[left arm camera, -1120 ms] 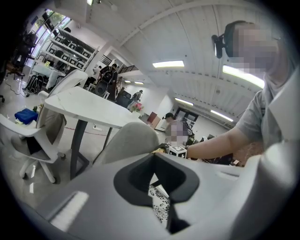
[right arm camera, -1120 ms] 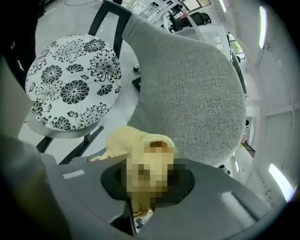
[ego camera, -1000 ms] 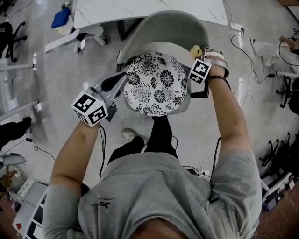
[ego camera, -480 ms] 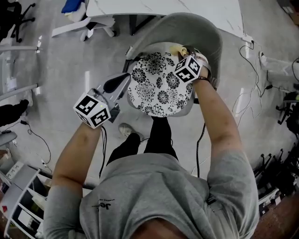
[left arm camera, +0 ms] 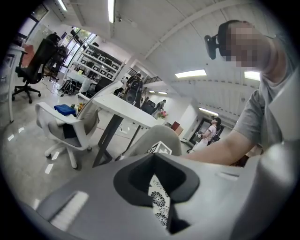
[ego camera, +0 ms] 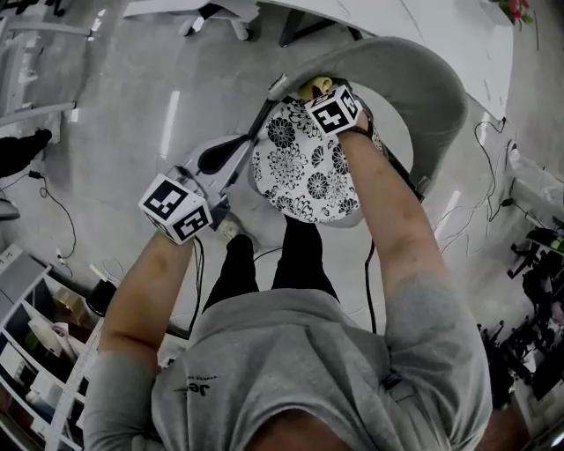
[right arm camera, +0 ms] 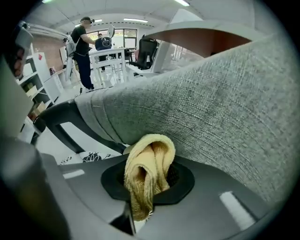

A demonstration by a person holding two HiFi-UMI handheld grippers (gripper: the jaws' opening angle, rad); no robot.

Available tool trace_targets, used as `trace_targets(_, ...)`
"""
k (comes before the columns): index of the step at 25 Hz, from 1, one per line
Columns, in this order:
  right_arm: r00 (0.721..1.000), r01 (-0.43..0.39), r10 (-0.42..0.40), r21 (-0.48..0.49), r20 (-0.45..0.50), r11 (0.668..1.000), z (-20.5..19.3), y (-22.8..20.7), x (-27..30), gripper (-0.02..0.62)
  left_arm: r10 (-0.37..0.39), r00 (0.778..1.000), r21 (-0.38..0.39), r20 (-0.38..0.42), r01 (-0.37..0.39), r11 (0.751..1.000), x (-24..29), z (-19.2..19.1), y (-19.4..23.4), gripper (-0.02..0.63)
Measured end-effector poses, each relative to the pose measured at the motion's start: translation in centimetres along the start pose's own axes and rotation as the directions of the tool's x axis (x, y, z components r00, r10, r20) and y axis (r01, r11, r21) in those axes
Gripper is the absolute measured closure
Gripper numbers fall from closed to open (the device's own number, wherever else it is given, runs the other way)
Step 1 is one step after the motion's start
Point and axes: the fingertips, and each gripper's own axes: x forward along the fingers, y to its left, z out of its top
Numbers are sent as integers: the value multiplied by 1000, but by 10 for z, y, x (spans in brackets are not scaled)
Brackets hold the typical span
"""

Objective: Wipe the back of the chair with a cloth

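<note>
The chair's grey fabric back curves round a floral seat cushion. My right gripper is shut on a yellow cloth and presses it against the inner face of the back near its left end. In the right gripper view the bunched cloth sits in my right gripper, touching the grey weave. My left gripper hovers by the seat's left edge, jaws together and empty. In the left gripper view, my left gripper shows only a sliver of cushion, with the chair back beyond.
A white table stands just behind the chair. Cables trail on the floor to the right, and shelves sit at lower left. The person's legs and shoe are under the seat's front. Another white office chair stands further left.
My right gripper has slid the cloth leftward along the chair back, from its right side to near its left end. The left gripper has stayed by the seat's left edge.
</note>
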Motion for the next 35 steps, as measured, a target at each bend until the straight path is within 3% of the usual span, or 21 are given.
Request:
trace_targets(8, 997, 28, -42, 206, 64, 978, -1, -31, 6, 543, 31, 999, -46, 14, -30, 998, 12, -12, 13, 548)
trace_targets(13, 996, 44, -69, 367, 55, 929, -27, -67, 2, 543, 12, 1000, -31, -4, -12, 999, 28, -4, 11, 548)
trace_targets(20, 988, 87, -145, 594, 50, 800, -71, -108, -17, 542, -36, 998, 7, -45, 37, 999, 49, 2, -2, 548)
trace_targets(25, 977, 121, -209, 721, 33, 682, -110, -135, -39, 543, -75, 995, 22, -71, 77, 997, 64, -4, -9, 548)
trace_targets(31, 960, 160, -282, 825, -1, 542, -156, -154, -67, 543, -129, 986, 44, -110, 135, 990, 73, -6, -22, 548)
trace_targets(35, 945, 194, -326, 861, -34, 470, -184, -156, -82, 543, -155, 979, 66, -130, 165, 984, 72, -8, -25, 548)
